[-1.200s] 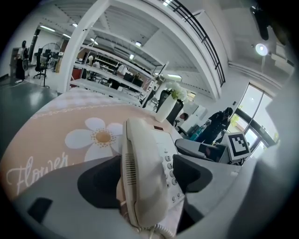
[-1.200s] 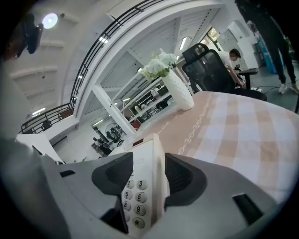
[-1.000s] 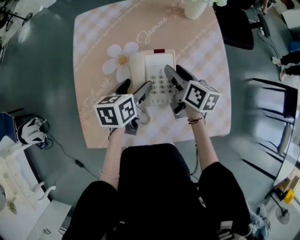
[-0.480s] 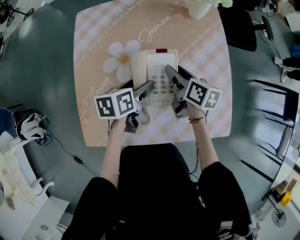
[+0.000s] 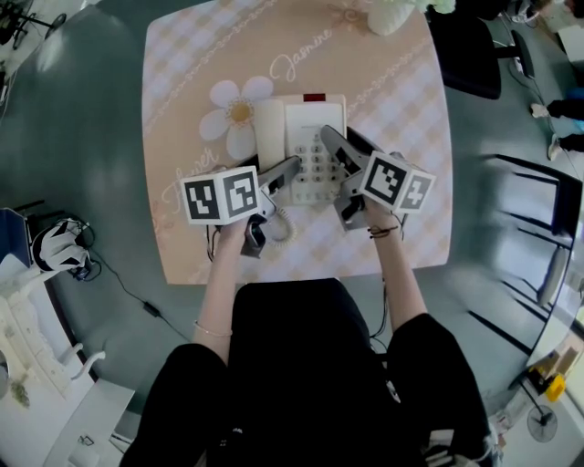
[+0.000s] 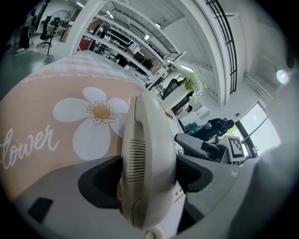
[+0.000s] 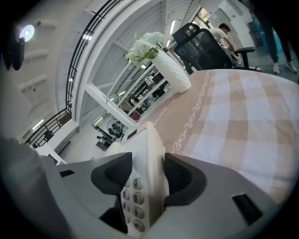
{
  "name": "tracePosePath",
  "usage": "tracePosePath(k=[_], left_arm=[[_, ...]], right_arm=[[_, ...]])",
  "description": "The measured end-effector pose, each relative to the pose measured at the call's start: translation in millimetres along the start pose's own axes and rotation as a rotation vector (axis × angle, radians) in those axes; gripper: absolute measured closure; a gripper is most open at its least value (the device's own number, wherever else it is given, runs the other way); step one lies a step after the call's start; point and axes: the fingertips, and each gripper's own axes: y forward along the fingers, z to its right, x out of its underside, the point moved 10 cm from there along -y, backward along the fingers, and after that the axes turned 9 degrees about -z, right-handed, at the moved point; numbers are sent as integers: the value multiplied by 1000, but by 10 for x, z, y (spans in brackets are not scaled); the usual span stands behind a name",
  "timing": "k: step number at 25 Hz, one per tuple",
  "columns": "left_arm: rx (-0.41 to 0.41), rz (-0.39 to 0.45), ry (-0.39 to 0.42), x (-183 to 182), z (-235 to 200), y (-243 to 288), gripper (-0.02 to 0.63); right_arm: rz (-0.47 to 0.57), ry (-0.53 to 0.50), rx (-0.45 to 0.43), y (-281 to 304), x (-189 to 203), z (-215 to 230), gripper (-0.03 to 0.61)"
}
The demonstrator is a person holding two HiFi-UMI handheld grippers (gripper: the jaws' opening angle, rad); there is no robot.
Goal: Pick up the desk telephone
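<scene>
A cream desk telephone (image 5: 306, 137) sits mid-table on a peach checked cloth (image 5: 182, 91), its handset (image 5: 267, 137) resting along its left side. In the left gripper view the handset (image 6: 147, 140) fills the space between both dark pads, so my left gripper (image 6: 148, 175) is shut on it. From the head view, that left gripper (image 5: 272, 178) reaches in from the phone's near left. My right gripper (image 5: 345, 146) is shut on the right edge of the phone base (image 7: 145, 154), and the keypad (image 7: 133, 200) shows beside its left pad. The phone's underside is hidden.
The coiled cord (image 5: 278, 226) lies near the table's front edge. A white vase of flowers (image 5: 388, 14) stands at the far edge, with a black office chair (image 5: 465, 50) behind it. Another chair (image 5: 538, 228) stands on the floor to the right.
My left gripper has moved forward and to the right, and its jaws have come together on the handset. The right gripper and the phone have hardly moved.
</scene>
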Motion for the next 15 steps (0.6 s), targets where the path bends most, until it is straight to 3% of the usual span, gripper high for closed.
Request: tracePosePath(k=[15], left_arm=[[-51,-28,10,-19,47,-19,281]], right_arm=[[5,8,7,-19,-16,-36,388]])
